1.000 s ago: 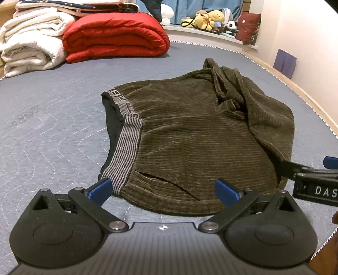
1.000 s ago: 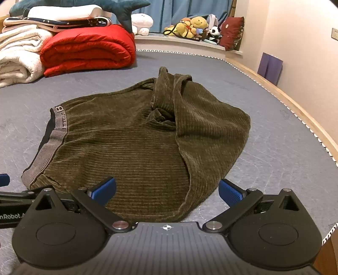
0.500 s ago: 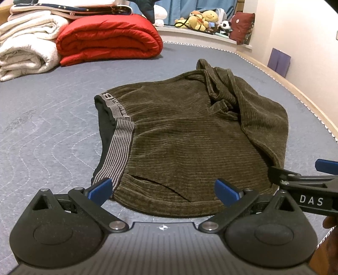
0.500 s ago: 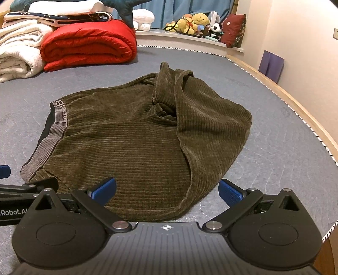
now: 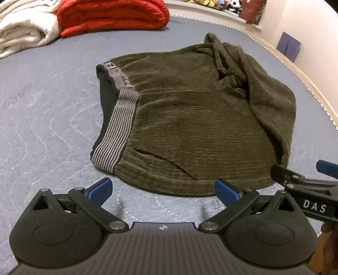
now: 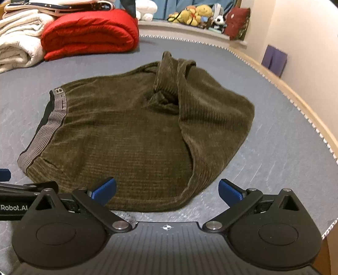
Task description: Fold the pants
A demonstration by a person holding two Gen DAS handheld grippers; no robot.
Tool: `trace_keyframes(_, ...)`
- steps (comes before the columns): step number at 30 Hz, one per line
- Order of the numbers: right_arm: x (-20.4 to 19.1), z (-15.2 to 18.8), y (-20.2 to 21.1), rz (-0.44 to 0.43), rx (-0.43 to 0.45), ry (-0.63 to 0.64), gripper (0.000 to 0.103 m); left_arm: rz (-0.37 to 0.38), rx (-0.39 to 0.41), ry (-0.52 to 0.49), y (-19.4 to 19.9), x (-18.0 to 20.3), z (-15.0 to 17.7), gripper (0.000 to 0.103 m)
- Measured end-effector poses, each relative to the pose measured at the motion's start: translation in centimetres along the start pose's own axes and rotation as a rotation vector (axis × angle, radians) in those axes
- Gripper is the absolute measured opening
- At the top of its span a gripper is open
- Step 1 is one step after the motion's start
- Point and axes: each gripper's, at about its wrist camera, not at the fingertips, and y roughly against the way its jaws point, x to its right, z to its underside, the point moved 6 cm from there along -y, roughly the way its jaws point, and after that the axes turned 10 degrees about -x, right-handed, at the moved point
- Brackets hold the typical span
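Observation:
Olive corduroy pants [image 5: 196, 127] lie on the grey quilted bed, legs folded back over the body, striped grey waistband [image 5: 118, 131] at the left. They also show in the right wrist view [image 6: 131, 137]. My left gripper [image 5: 163, 189] is open and empty, just short of the near hem, by the waistband corner. My right gripper [image 6: 166, 190] is open and empty, at the near hem by the folded right edge. The right gripper shows at the right edge of the left wrist view [image 5: 304, 179].
A red rolled duvet [image 6: 88, 36] and white blankets [image 6: 17, 42] lie at the far left of the bed. Stuffed toys [image 6: 196, 14] sit on the far ledge. The bed's wooden edge [image 6: 306, 105] and the wall run along the right.
Both grippers have drawn back a little toward the near side and tilted down. The pants lie as before. Both grippers stay open.

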Motion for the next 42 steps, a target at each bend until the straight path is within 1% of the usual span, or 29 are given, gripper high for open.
trace_keyframes(4,-0.3,0.2,-0.2,-0.007,-0.007,0.001,0.102,0.002,-0.011,0.014,-0.1,-0.4,-0.1,0.103)
trace_keyframes(8,-0.5,0.1,-0.2,-0.016,0.002,0.001,0.097,0.002,-0.017,0.018,0.1,-0.5,-0.4,0.103)
trace_keyframes(12,-0.6,0.1,-0.1,-0.018,0.012,0.001,0.095,0.000,-0.021,0.021,0.1,-0.6,-0.3,0.103)
trace_keyframes(14,-0.7,0.0,-0.1,-0.021,0.018,0.005,0.087,-0.001,-0.019,0.020,0.1,-0.5,-0.4,0.103)
trace_keyframes(16,-0.8,0.0,-0.2,-0.024,0.021,0.007,0.082,0.002,-0.016,0.019,0.2,-0.6,-0.4,0.103)
trace_keyframes(17,-0.9,0.0,-0.1,-0.031,0.024,0.010,0.077,0.007,-0.006,0.020,0.3,-0.7,-0.6,0.103)
trace_keyframes(18,-0.9,0.0,-0.1,-0.038,0.028,0.012,0.074,0.015,0.006,0.022,0.6,-1.0,-0.7,0.103)
trace_keyframes(19,-1.1,-0.1,-0.1,-0.047,0.032,0.015,0.068,0.034,0.009,0.025,0.9,-1.4,-1.1,0.099)
trace_keyframes(20,-1.2,-0.1,0.0,-0.059,0.038,0.016,0.061,0.060,0.007,0.022,1.1,-1.8,-1.6,0.083)
trace_keyframes(21,-1.4,-0.3,0.0,-0.074,0.045,0.016,0.059,0.093,-0.003,0.012,1.4,-2.3,-2.4,0.070)
trace_keyframes(22,-1.7,-0.4,0.1,-0.091,0.055,0.017,0.057,0.115,-0.013,0.005,1.7,-3.0,-3.4,0.043)
trace_keyframes(23,-2.1,-0.6,0.3,-0.108,0.067,0.023,0.056,0.122,-0.011,0.000,2.1,-3.9,-4.6,0.025)
trace_keyframes(24,-2.7,-0.7,0.5,-0.127,0.083,0.039,0.056,0.115,0.013,-0.020,2.5,-4.7,-5.8,0.023)
trace_keyframes(25,-3.3,-0.8,0.8,-0.143,0.099,0.060,0.056,0.094,0.053,-0.055,3.0,-5.4,-7.0,0.023)
trace_keyframes(27,-4.8,-0.9,1.2,-0.179,0.126,0.122,0.056,0.003,0.145,-0.104,3.4,-7.2,-8.8,0.023)
trace_keyframes(28,-5.7,-0.8,1.4,-0.199,0.135,0.163,0.056,-0.036,0.172,-0.113,2.9,-8.0,-9.2,0.023)
trace_keyframes(29,-6.5,-0.7,1.5,-0.214,0.140,0.199,0.056,-0.062,0.183,-0.108,2.2,-8.8,-9.3,0.023)
trace_keyframes(30,-7.4,-0.5,1.4,-0.224,0.141,0.233,0.056,-0.082,0.169,-0.089,1.3,-9.6,-9.2,0.023)
trace_keyframes(31,-8.1,-0.3,1.3,-0.232,0.140,0.263,0.057,-0.088,0.123,-0.056,0.0,-10.3,-9.1,0.023)
trace_keyframes(32,-9.0,-0.1,1.1,-0.238,0.136,0.296,0.057,-0.063,0.058,-0.008,-1.2,-10.9,-9.1,0.023)
trace_keyframes(33,-9.6,0.1,0.8,-0.242,0.130,0.317,0.057,-0.024,0.031,0.025,-1.8,-11.2,-9.2,0.023)
trace_keyframes(34,-10.2,0.2,0.4,-0.245,0.122,0.339,0.058,0.014,0.019,0.051,-2.2,-11.3,-9.3,0.026)
trace_keyframes(35,-10.8,0.3,0.2,-0.250,0.115,0.357,0.060,0.014,0.019,0.051,-2.4,-11.3,-9.6,0.026)
trace_keyframes(37,-12.0,0.7,-0.5,-0.254,0.100,0.408,0.064,-0.011,0.026,0.033,-2.6,-11.0,-9.9,0.026)
trace_keyframes(38,-12.6,0.9,-0.7,-0.253,0.094,0.432,0.066,-0.005,0.029,0.029,-2.8,-10.9,-10.1,0.026)
trace_keyframes(39,-12.9,1.2,-0.9,-0.250,0.090,0.451,0.066,0.002,0.027,0.029,-3.0,-10.8,-10.4,0.028)
trace_keyframes(40,-13.3,1.3,-1.3,-0.243,0.082,0.472,0.067,0.007,0.024,0.032,-3.1,-10.8,-10.4,0.032)
trace_keyframes(42,-13.9,1.4,-1.9,-0.230,0.067,0.503,0.067,0.015,0.015,0.040,-3.5,-10.6,-10.5,0.035)
